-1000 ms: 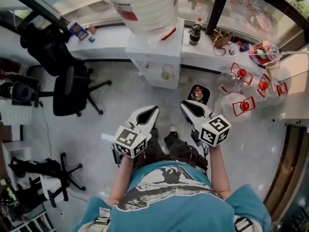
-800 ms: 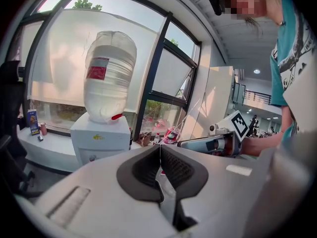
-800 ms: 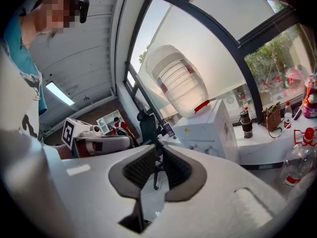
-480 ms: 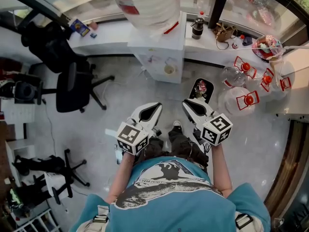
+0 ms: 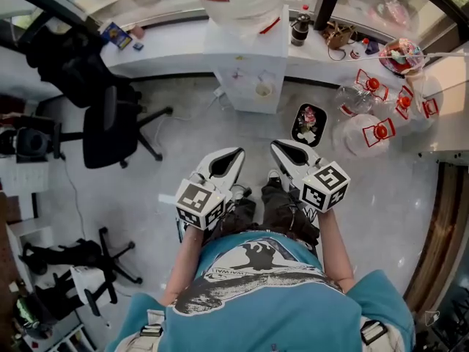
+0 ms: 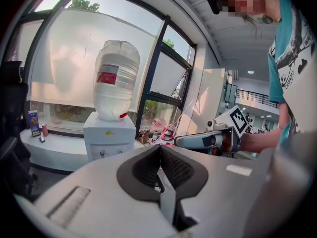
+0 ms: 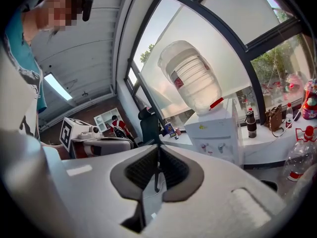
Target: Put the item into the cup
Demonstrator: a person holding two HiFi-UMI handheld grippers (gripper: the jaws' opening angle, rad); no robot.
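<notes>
Both grippers are held side by side at waist height in front of the person, pointing at a white water dispenser point(image 5: 249, 57). In the head view my left gripper point(image 5: 233, 155) and right gripper point(image 5: 278, 147) are shut with nothing between the jaws. The left gripper view shows its dark pads point(image 6: 148, 165) pressed together, and the right gripper view shows its pads point(image 7: 171, 168) the same way. A small pale cup point(image 5: 263, 90) sits in the dispenser's recess, well ahead of both grippers. No loose item for the cup can be made out.
A black office chair point(image 5: 102, 123) stands to the left. A black tray point(image 5: 308, 123) lies on the floor ahead right. Beside it are clear water bottles with red handles point(image 5: 370, 134). A white counter point(image 5: 161, 50) with small things runs under the windows.
The dispenser, tray and bottles have slid upward in the head view. Both grippers sit slightly higher in the frame and stay shut.
</notes>
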